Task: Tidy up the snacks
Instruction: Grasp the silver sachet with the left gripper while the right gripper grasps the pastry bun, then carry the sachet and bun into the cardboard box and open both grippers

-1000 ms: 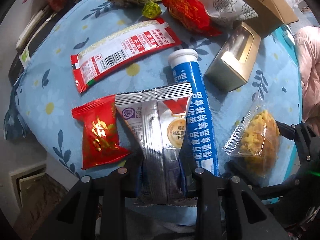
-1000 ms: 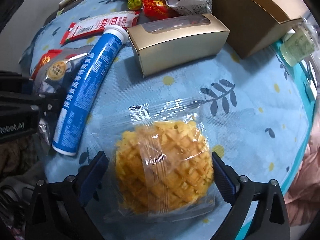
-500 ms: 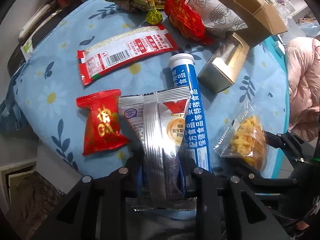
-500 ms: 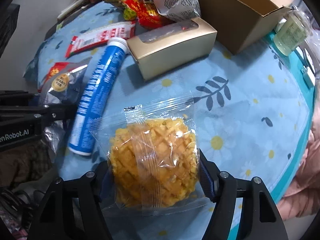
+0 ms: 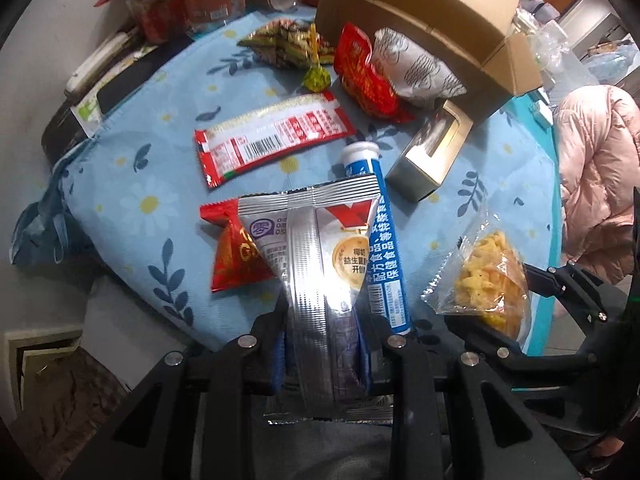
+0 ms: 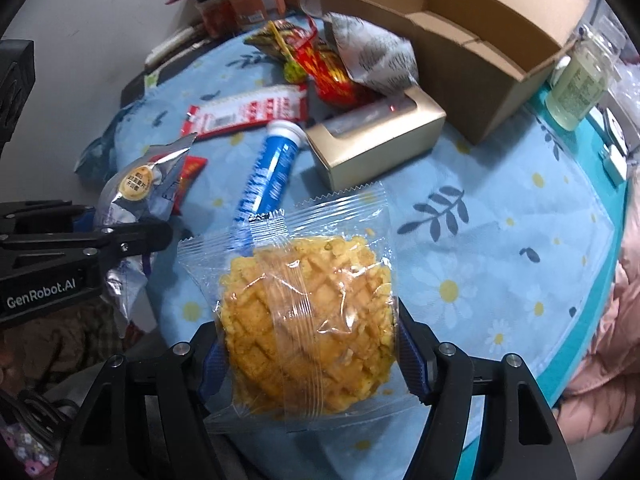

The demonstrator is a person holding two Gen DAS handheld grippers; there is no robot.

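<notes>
Silver foil packet (image 5: pixel 320 264): crinkled, shiny, catching glare. Bun wrapper (image 6: pixel 308 304): clear, glossy plastic film; crust inside looks rough, crumbly. Tablecloth (image 6: pixel 500 216): matt blue woven cloth. Big box (image 6: pixel 472 32): plain matt cardboard. Small box (image 6: pixel 376 140): smooth gold card, slight sheen. Tube (image 5: pixel 380 240): glossy blue plastic.

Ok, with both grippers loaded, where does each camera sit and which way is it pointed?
Left wrist: behind the left gripper, looking along its jaws, shut on the silver foil snack pouch, toward the open brown cardboard box; the right gripper shows at right.
Right wrist: behind the right gripper, jaws shut on the clear-wrapped yellow pastry; the left gripper shows at left.
Shared: the blue cylindrical tube, gold window box.
</notes>
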